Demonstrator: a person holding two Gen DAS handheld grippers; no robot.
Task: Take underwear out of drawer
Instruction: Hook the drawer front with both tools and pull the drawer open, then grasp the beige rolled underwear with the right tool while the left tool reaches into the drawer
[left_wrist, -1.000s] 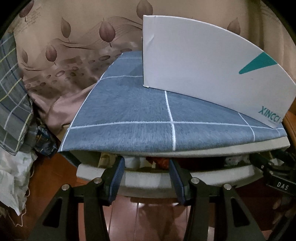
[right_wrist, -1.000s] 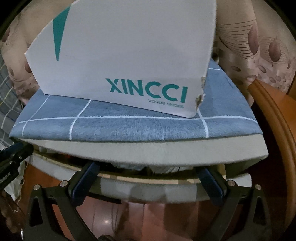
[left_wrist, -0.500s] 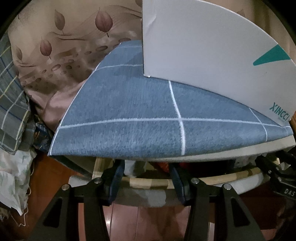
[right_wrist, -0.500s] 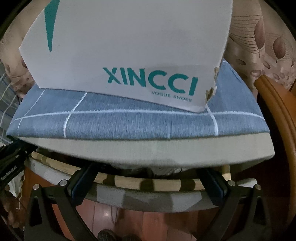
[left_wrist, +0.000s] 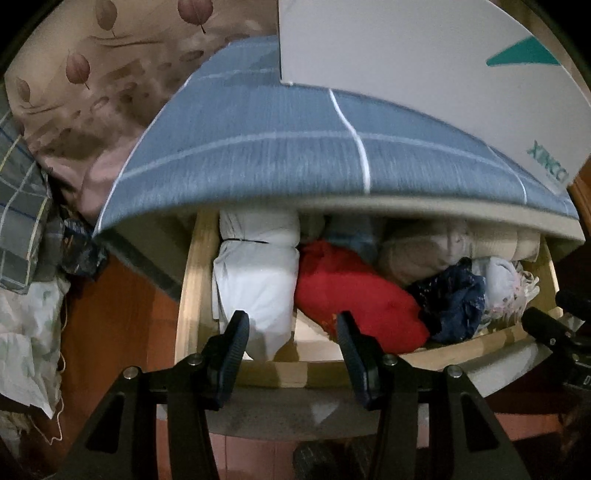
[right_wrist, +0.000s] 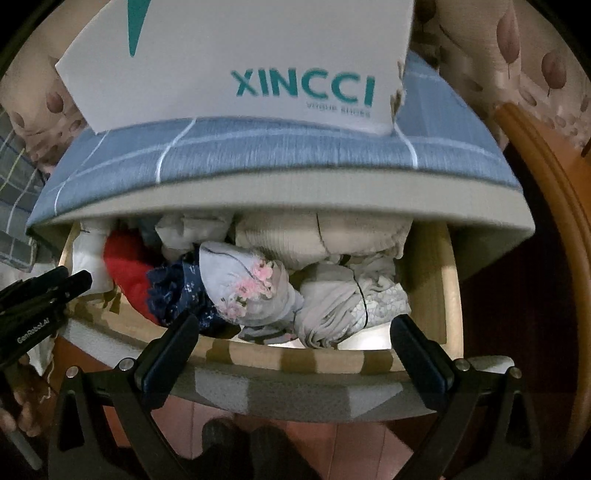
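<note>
Wooden drawer, pulled out beneath a blue grid-patterned top: holds soft rolled underwear bundles, packed side by side: white cotton, red, navy lace, pale floral, beige knit. Left gripper and right gripper: jaws apart, empty, above the drawer front. White glossy shoebox on top.

Pale wood drawer, soft cloth bundles

Dim room: reddish wood floor, leaf-print curtain behind, curved wooden furniture edge at right.
</note>
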